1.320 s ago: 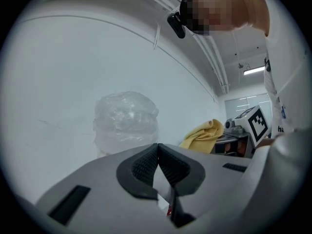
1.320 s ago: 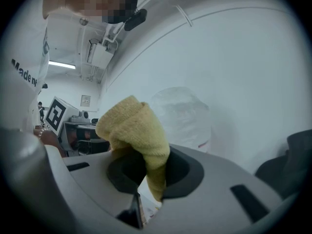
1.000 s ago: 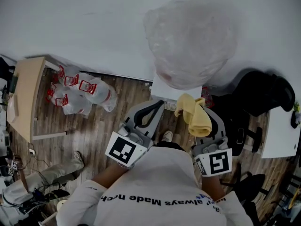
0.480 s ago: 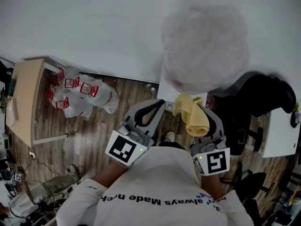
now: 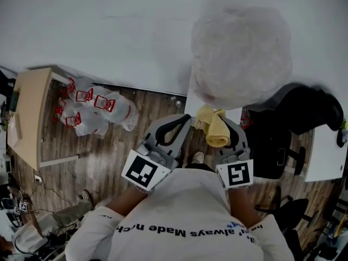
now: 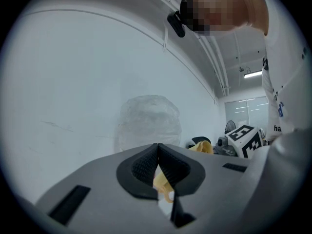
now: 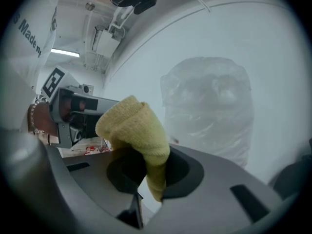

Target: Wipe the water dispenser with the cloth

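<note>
left gripper (image 6: 157, 152): jaws pressed together, nothing in them
right gripper (image 7: 152, 172): jaws clamped on the yellow cloth (image 7: 134, 126)
water dispenser (image 5: 239, 53): plastic-wrapped, right ahead by the wall

Your room is bright, and the light is soft and even. In the right gripper view a long ceiling lamp (image 7: 63, 52) glows at the upper left. In the left gripper view another lamp (image 6: 252, 74) shines far off at the right. The white wall (image 5: 136, 31) looks pale, with no hard shadows. Both gripper views are round, bent at the rim and black in the corners. The cloth (image 7: 136, 130) looks sharp. The wrapped water dispenser (image 7: 209, 111) behind it looks hazy.
</note>
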{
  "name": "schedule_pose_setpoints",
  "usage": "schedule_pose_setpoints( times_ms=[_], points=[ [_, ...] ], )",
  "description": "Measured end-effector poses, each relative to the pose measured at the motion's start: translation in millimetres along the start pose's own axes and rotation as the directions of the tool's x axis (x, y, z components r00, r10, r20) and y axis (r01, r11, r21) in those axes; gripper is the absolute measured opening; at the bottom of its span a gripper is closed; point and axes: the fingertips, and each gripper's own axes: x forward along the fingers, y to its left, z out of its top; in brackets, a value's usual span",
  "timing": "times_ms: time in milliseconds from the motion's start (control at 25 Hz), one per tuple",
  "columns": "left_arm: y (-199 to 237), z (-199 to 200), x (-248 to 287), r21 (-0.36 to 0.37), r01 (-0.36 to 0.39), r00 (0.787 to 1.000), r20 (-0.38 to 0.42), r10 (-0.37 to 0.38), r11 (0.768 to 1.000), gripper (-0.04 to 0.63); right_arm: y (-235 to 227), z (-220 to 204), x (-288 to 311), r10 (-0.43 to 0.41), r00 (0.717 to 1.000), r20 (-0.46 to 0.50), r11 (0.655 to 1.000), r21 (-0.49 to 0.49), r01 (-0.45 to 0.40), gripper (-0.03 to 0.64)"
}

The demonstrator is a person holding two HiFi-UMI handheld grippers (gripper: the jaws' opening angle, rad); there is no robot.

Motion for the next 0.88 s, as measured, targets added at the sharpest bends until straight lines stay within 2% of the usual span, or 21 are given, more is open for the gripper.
schedule_pose_setpoints(
  times_ms=[240, 560, 880],
  points=[
    [4, 1, -6, 0.002, 0.0, 1.0, -0.002, 0.0, 1.0, 0.018, 9, -27, 23, -0.021, 0.999, -0.044, 0.994, -0.111, 0.015, 0.063],
    [10, 3, -8, -0.004, -0.002, 1.0, 0.002, 0.002, 1.0, 0.018, 22, -74, 62, -0.036, 0.994, -0.099, 0.978, -0.209, 0.014, 0.063],
    [19, 2, -14, -0.007, -0.007, 1.0, 0.004, 0.007, 1.0, 0.018, 32, -117, 104, -0.04, 0.985, -0.166, 0.974, -0.227, 0.001, 0.063]
  ],
)
